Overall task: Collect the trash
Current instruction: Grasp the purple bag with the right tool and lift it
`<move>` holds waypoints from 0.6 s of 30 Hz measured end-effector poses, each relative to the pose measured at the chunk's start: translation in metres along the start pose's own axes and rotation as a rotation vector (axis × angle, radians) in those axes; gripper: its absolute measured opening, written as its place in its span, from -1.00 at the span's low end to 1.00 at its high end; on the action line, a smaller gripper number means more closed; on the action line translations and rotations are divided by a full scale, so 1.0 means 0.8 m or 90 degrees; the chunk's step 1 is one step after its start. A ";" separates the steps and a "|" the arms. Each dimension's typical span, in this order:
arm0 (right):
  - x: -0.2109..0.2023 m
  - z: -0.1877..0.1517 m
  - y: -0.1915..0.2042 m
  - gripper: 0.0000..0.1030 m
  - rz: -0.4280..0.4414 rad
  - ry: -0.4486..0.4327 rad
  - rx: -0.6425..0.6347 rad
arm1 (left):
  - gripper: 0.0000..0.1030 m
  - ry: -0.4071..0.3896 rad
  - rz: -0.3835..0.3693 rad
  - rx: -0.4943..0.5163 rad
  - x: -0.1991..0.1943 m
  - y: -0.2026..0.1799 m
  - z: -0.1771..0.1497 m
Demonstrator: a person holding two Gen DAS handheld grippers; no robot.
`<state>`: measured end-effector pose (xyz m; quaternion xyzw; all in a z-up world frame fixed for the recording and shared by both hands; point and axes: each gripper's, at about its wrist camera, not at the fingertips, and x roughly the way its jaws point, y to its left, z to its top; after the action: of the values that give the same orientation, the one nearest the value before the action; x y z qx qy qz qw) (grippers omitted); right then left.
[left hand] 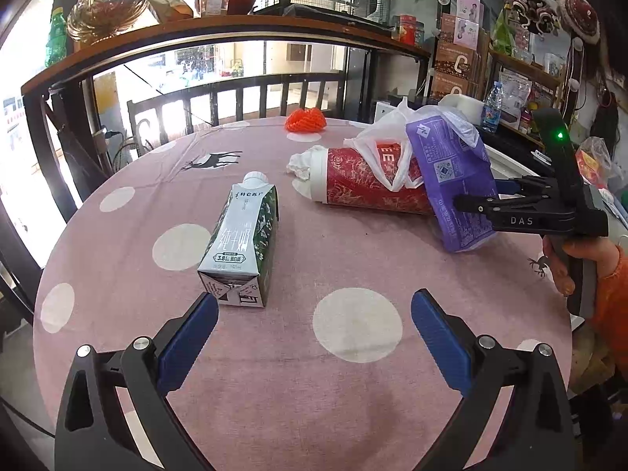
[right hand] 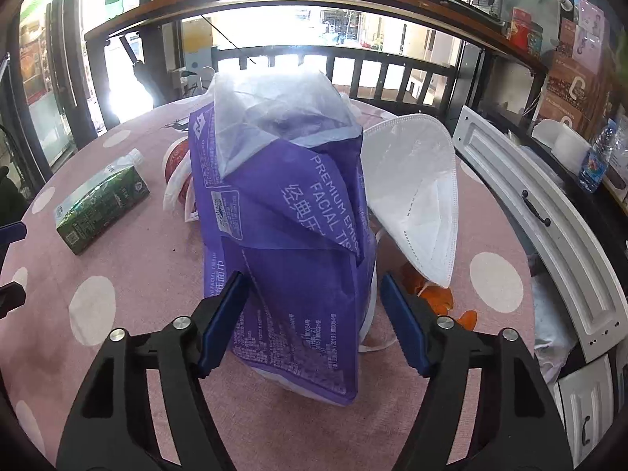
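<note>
A purple facial-tissue wrapper (right hand: 290, 243) stands on the pink dotted table (left hand: 274, 392); it also shows in the left wrist view (left hand: 451, 180). My right gripper (right hand: 314, 310) is open with its pads on either side of the wrapper's lower part; in the left wrist view its fingertips (left hand: 463, 202) reach the wrapper. A white face mask (right hand: 416, 196) leans beside the wrapper. A red paper cup (left hand: 365, 180) lies on its side with crumpled tissue (left hand: 300, 163) at its mouth. A milk carton (left hand: 243, 243) lies just ahead of my open, empty left gripper (left hand: 314, 314).
Orange peel (right hand: 435, 298) lies by the right gripper's right finger. An orange foam net (left hand: 306, 119) sits at the table's far edge. A white cabinet (right hand: 541, 212) stands right of the table. A wooden shelf and railing (left hand: 235, 94) stand behind.
</note>
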<state>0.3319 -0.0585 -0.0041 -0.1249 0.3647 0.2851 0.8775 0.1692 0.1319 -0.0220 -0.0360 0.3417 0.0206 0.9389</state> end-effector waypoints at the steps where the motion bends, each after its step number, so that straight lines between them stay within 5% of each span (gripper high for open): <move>1: -0.001 -0.002 0.000 0.00 0.008 0.002 0.003 | 0.89 0.001 -0.002 0.002 0.001 -0.001 0.000; 3: -0.003 -0.004 0.000 -0.31 0.016 0.003 0.008 | 0.89 0.003 -0.003 0.006 0.002 -0.005 -0.002; 6: -0.010 -0.008 0.004 -0.52 0.030 -0.004 0.004 | 0.89 0.009 -0.015 0.008 0.007 -0.009 -0.003; 18: -0.060 -0.023 0.014 -0.59 0.080 -0.041 0.000 | 0.89 0.009 0.015 0.038 0.028 0.006 0.035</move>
<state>0.2872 -0.0772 0.0172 -0.0925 0.3434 0.3439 0.8691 0.2043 0.1393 -0.0151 -0.0041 0.3493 0.0214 0.9368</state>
